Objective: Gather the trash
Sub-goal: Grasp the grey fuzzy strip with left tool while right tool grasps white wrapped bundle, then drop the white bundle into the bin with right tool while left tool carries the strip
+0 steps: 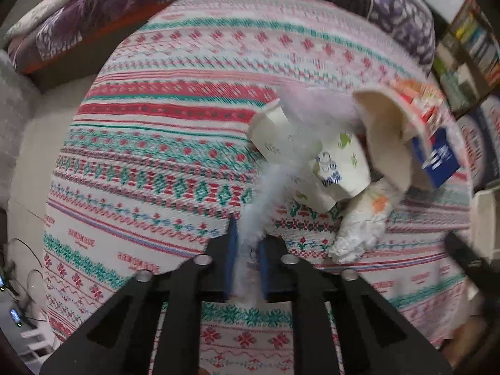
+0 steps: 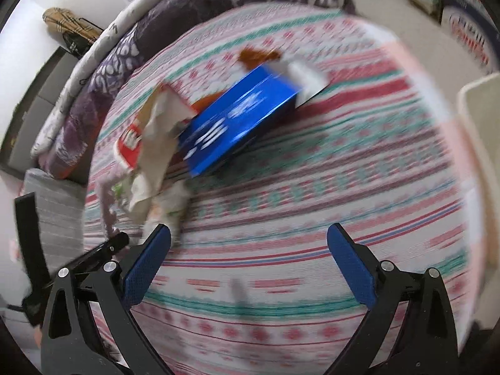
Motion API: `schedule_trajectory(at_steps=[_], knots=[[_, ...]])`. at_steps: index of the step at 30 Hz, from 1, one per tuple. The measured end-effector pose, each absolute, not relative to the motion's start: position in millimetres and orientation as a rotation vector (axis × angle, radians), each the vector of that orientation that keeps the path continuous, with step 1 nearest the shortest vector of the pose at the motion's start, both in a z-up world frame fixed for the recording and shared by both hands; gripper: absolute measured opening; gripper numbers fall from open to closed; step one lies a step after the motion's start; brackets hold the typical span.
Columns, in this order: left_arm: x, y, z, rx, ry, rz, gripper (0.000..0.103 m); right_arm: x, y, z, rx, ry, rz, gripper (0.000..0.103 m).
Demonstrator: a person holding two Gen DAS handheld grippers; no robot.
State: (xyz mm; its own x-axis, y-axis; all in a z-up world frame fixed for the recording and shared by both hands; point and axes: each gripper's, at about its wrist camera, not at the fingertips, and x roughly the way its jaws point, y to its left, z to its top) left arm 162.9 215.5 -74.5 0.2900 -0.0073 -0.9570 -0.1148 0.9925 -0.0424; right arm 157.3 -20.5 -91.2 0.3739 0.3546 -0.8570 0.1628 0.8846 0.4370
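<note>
My left gripper (image 1: 247, 237) is shut on a thin translucent plastic bag (image 1: 265, 187) that stretches up toward a trash pile on the patterned tablecloth (image 1: 162, 143). The pile holds crumpled paper cups (image 1: 331, 162), a cream paper bowl (image 1: 390, 137), a wadded napkin (image 1: 365, 222) and a blue carton (image 1: 437, 159). My right gripper (image 2: 250, 243) is open and empty above the cloth. In the right wrist view the blue carton (image 2: 240, 118) lies ahead, with crumpled paper (image 2: 156, 143) and a red wrapper (image 2: 128, 147) to its left. The view is motion-blurred.
A purple patterned quilt (image 1: 93, 22) lies behind the round table. Shelves with goods (image 1: 468, 47) stand at the right. A white bin edge (image 2: 478, 143) shows at the right of the right wrist view. Cables (image 1: 22, 268) lie on the floor at the left.
</note>
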Motion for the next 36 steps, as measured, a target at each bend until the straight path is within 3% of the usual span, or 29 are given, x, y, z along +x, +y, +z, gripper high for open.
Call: schedule_trajectory(at_steps=[8, 16, 18, 20, 36], knots=[[136, 234, -3, -0.176, 1.077, 0.111, 0.01, 164, 49, -88, 0.395, 1.145, 0.163, 0.095], [133, 250, 26, -0.242, 0.981, 0.112, 0.01, 178, 82, -100, 0.298, 1.154, 0.094, 0.088], [132, 250, 28, -0.244, 0.975, 0.106, 0.01, 178, 85, -99, 0.263, 1.127, 0.091, 0.079], [132, 249, 29, -0.237, 0.974, 0.109, 0.01, 178, 87, -96, 0.263, 1.121, 0.139, 0.033], [118, 232, 59, -0.321, 0.838, 0.127, 0.01, 144, 44, 14, 0.161, 0.867, 0.24, 0.032]])
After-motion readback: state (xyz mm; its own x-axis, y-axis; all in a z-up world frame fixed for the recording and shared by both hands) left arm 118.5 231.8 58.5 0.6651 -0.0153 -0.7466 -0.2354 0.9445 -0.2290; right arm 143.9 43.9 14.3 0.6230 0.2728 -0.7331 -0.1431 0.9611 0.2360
